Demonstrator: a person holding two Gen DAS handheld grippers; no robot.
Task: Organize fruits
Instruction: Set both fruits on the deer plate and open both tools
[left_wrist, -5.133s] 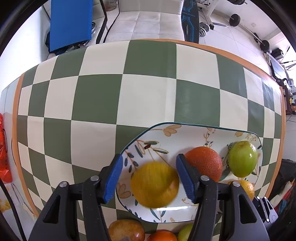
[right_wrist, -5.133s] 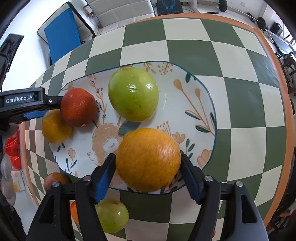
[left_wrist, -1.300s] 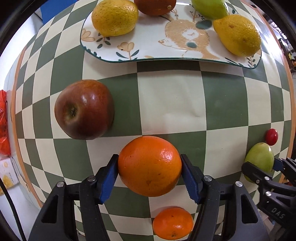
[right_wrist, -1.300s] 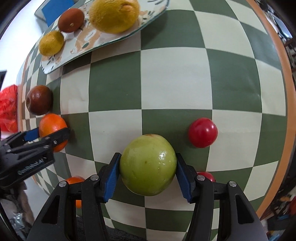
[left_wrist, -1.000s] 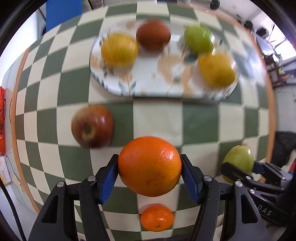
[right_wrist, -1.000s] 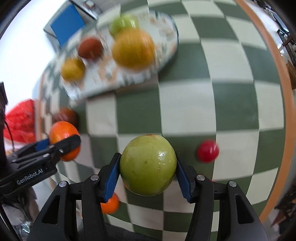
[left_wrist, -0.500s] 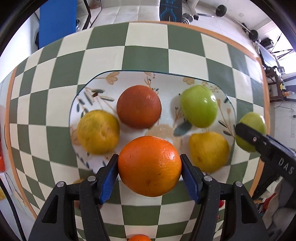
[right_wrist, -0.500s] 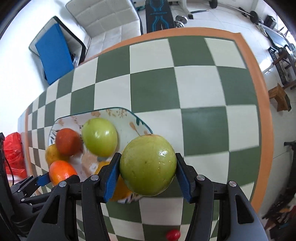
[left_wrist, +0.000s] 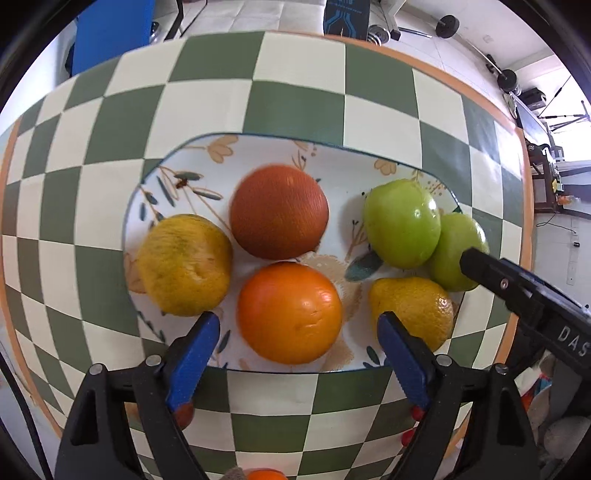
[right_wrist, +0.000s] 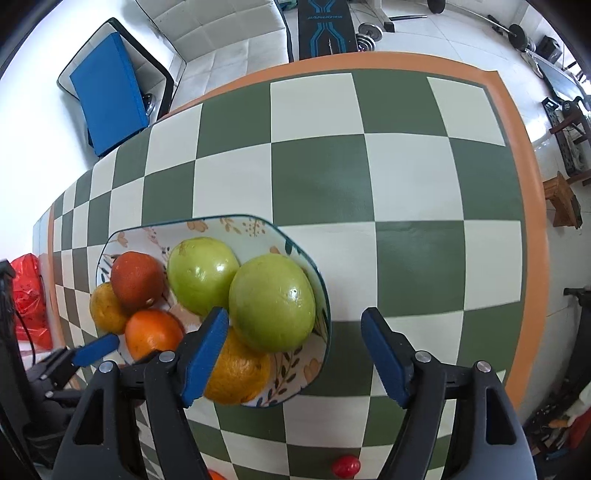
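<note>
A floral plate (left_wrist: 177, 173) sits mid-frame on a green-and-cream checked counter (left_wrist: 295, 107). Left to right in the left wrist view it holds a yellow citrus (left_wrist: 184, 265), a dark orange (left_wrist: 279, 211) above a bright orange (left_wrist: 289, 313), then a yellow lemon (left_wrist: 413, 306) below two touching green apples (left_wrist: 402, 223). The left gripper (left_wrist: 298, 328) has its fingers spread wide around the bright orange, not touching. The right gripper (right_wrist: 295, 332) is also wide, holding nothing, at the plate's right edge.
</note>
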